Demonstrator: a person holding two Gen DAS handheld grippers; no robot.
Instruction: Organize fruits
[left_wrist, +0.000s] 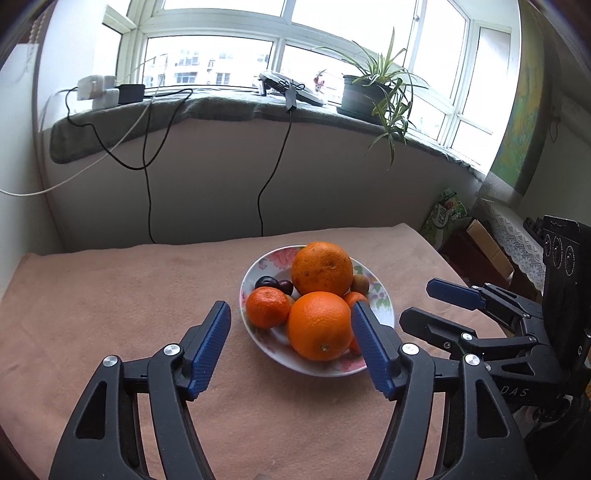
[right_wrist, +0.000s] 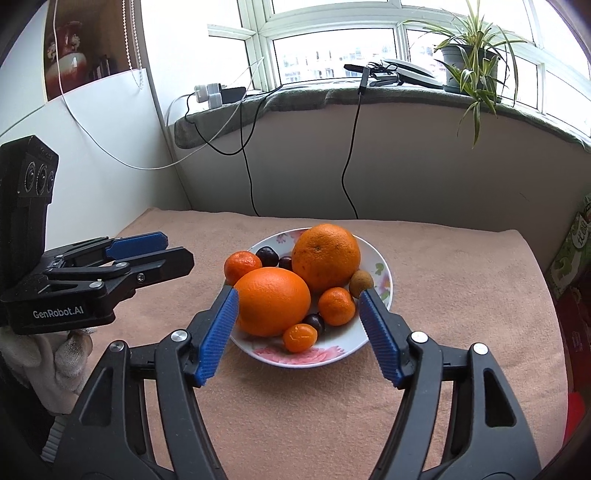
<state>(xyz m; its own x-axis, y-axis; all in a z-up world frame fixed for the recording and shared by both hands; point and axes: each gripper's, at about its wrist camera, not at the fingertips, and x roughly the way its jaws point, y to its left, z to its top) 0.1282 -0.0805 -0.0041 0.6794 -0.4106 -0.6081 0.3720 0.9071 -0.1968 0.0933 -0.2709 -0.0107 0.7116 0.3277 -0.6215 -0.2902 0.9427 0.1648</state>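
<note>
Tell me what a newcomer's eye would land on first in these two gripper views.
First, the two big oranges: the near orange at the front of the flowered plate and the far orange behind it, ringed by mandarins and small dark fruits, mid-way across the pinkish cloth. Next, the blue-padded left gripper and right gripper, both open and empty short of the plate. Behind, a spider plant sits on the windowsill.

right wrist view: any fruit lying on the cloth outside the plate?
No. Every fruit, including both large oranges, sits on the floral plate; the pink cloth around it carries none.
</note>
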